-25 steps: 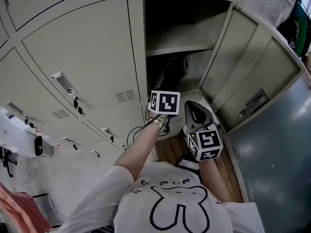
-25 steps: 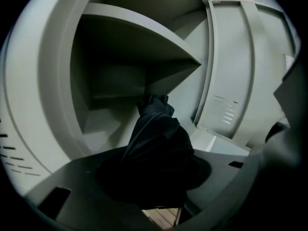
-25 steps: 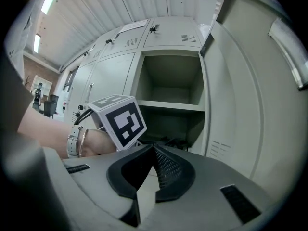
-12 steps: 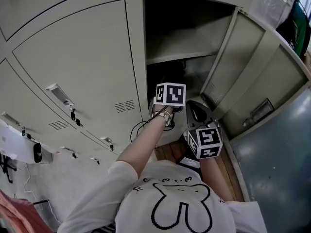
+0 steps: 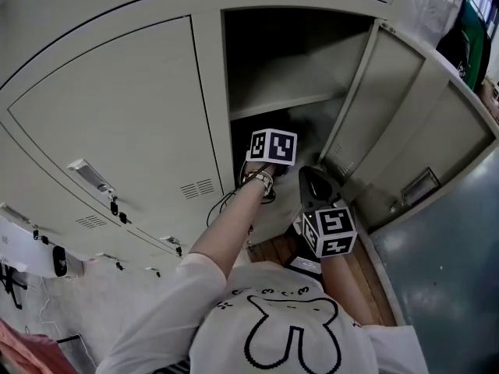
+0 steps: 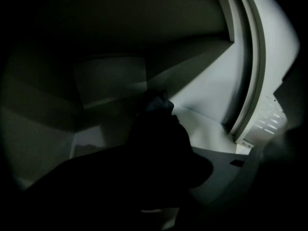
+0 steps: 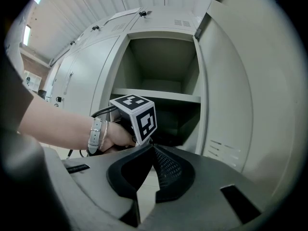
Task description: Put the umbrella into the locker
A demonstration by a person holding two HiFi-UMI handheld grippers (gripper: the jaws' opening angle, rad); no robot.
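The grey locker [image 5: 209,107] stands with its door [image 5: 405,123] swung out to the right. My left gripper [image 5: 272,135] reaches into the dark lower compartment under the shelf [image 5: 288,100]. In the left gripper view the umbrella [image 6: 156,143] is a black shape rising from between the jaws over the locker floor. Those jaws are opening, and it is too dark to make out the pads. My right gripper [image 7: 153,150] hangs just outside the locker below the left hand, its jaws shut on nothing; it also shows in the head view [image 5: 312,179].
Closed locker doors with handles [image 5: 90,176] fill the left side. A black cable [image 5: 222,205] loops by the left wrist. Wooden boards [image 5: 277,248] lie under the locker front, and grey floor [image 5: 444,287] runs to the right of the door.
My left gripper has gone deeper into the lower compartment, its marker cube higher in the head view. The right gripper has shifted only a little.
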